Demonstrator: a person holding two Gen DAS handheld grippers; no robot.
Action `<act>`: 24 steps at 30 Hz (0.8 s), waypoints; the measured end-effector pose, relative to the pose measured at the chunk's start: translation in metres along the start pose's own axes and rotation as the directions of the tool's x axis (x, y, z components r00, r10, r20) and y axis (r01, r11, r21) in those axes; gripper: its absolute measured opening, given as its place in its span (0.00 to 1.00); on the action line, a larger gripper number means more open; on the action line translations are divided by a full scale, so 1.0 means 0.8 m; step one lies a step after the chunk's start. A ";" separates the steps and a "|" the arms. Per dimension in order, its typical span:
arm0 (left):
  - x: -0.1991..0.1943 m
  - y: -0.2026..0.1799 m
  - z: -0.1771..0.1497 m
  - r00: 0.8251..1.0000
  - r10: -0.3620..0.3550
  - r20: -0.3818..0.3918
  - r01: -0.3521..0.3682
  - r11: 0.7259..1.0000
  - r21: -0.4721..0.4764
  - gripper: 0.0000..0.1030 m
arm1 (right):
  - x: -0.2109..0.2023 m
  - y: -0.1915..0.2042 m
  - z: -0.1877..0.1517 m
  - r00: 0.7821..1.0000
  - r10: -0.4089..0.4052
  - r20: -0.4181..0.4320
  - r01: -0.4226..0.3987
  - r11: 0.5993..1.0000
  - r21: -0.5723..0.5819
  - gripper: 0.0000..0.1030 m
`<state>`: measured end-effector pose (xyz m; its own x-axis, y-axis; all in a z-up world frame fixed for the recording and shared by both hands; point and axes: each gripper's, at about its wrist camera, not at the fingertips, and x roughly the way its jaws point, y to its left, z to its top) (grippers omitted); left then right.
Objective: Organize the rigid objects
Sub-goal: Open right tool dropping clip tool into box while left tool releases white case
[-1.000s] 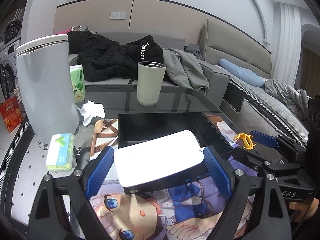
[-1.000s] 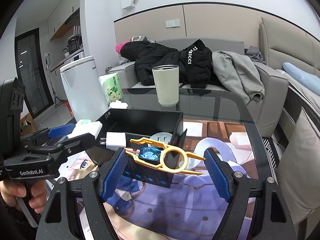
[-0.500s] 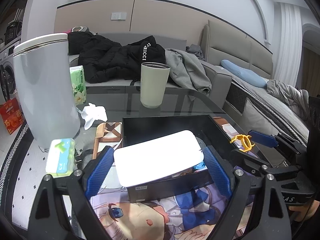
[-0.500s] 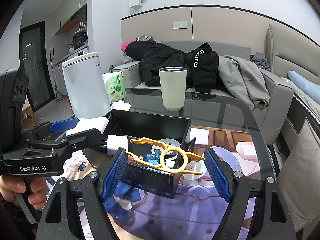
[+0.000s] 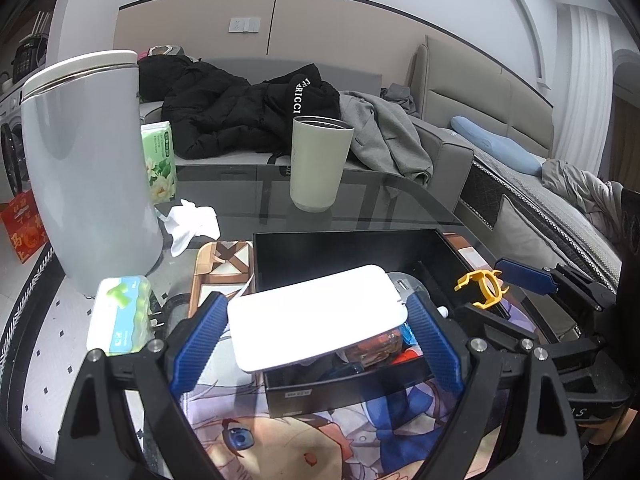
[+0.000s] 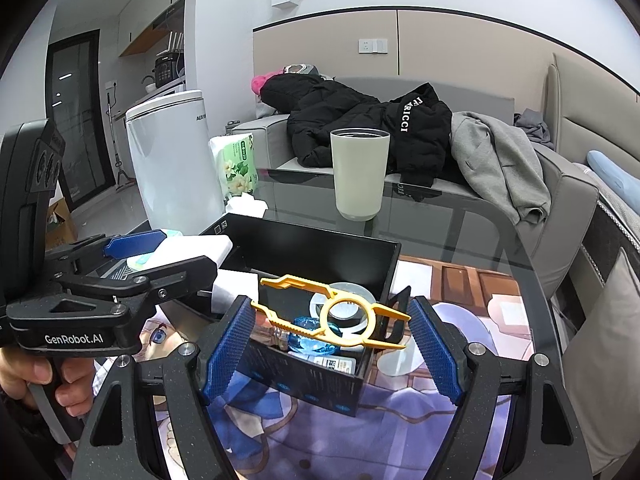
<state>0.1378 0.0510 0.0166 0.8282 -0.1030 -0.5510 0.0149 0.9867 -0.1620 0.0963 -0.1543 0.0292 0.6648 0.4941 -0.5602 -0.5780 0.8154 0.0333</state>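
Nearest the left wrist camera, the left gripper [image 5: 316,322] was clamped across the two short edges of a flat white rounded box [image 5: 316,316], its blue pads [image 5: 198,340] pressed against the ends, holding it over the near left part of an open black box [image 5: 344,252]. Nearest the right wrist camera, the right gripper [image 6: 330,330] pinched a yellow plastic tool [image 6: 334,314] with a ring in its middle by its two ends, carrying it above the near end of the same black box [image 6: 304,248]. Below the tool, inside the box, lay a blue faceted gem-like piece [image 6: 316,340], a round grey and white disc [image 6: 346,308] and a white block [image 6: 234,290]; other small items there were too hidden to name. The box stood on a printed cartoon mat [image 6: 460,408] spread over a dark glass table [image 6: 440,216]. At the left of the right wrist view a hand [image 6: 36,376] gripped the handle of the left gripper. On the table's left side were a small green and white packet [image 5: 120,314], a crumpled tissue [image 5: 192,224] and a green tissue pack [image 5: 158,160], beside a tall white bin [image 5: 88,168]. Farther back on the glass stood a pale tumbler [image 5: 318,164], upright. Beyond it, a black jacket [image 5: 248,112] and a grey garment [image 5: 384,140] lay on a grey sofa [image 5: 448,152].
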 end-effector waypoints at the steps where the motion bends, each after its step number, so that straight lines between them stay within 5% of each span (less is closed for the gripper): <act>1: 0.002 0.001 0.000 1.000 -0.002 -0.002 0.002 1.000 -0.005 0.87 | 0.002 0.000 0.001 1.000 0.004 0.000 -0.004 1.000 -0.002 0.78; 24: 0.001 -0.012 0.002 1.000 -0.015 -0.005 0.015 1.000 0.023 0.88 | 0.005 0.004 -0.001 1.000 -0.007 0.007 0.008 0.998 -0.056 0.86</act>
<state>0.1390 0.0415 0.0189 0.8251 -0.1185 -0.5524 0.0401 0.9876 -0.1518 0.0964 -0.1498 0.0265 0.6724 0.4902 -0.5546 -0.5982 0.8012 -0.0171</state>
